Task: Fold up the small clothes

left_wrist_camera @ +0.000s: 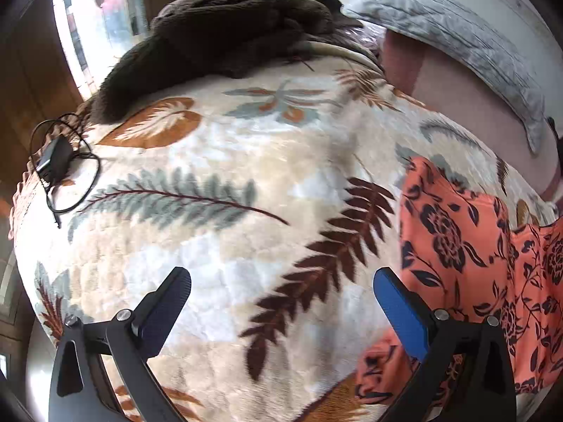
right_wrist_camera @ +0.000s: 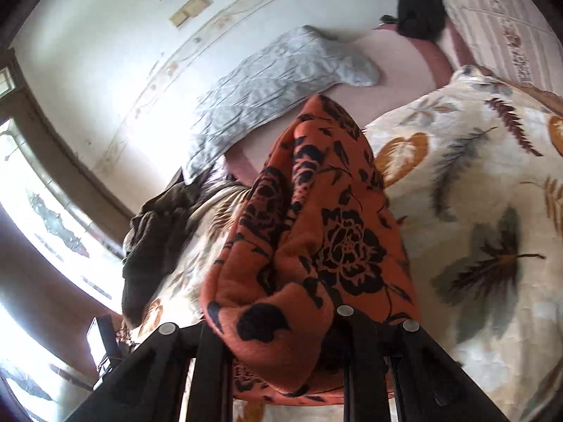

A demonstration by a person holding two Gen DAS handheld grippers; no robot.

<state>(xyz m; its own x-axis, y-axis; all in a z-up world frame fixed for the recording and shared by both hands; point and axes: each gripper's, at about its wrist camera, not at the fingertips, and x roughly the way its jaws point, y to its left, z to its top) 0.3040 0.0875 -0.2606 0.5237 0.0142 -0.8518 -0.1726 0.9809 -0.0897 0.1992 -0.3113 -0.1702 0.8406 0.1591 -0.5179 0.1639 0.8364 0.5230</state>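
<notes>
An orange garment with black flowers (left_wrist_camera: 471,267) lies on the leaf-patterned blanket (left_wrist_camera: 225,183) at the right of the left wrist view. My left gripper (left_wrist_camera: 281,295) is open and empty above the blanket, its blue-padded right finger (left_wrist_camera: 401,313) at the garment's left edge. In the right wrist view the same garment (right_wrist_camera: 316,232) is bunched up and hangs over my right gripper (right_wrist_camera: 278,337), which is shut on it. The fingertips are hidden under the cloth.
A dark brown blanket (left_wrist_camera: 225,38) is heaped at the far side of the bed. A black charger with its cable (left_wrist_camera: 56,161) lies at the left edge. A grey pillow (left_wrist_camera: 457,45) leans on the wall at the back right. A bright window (right_wrist_camera: 38,190) is at the left.
</notes>
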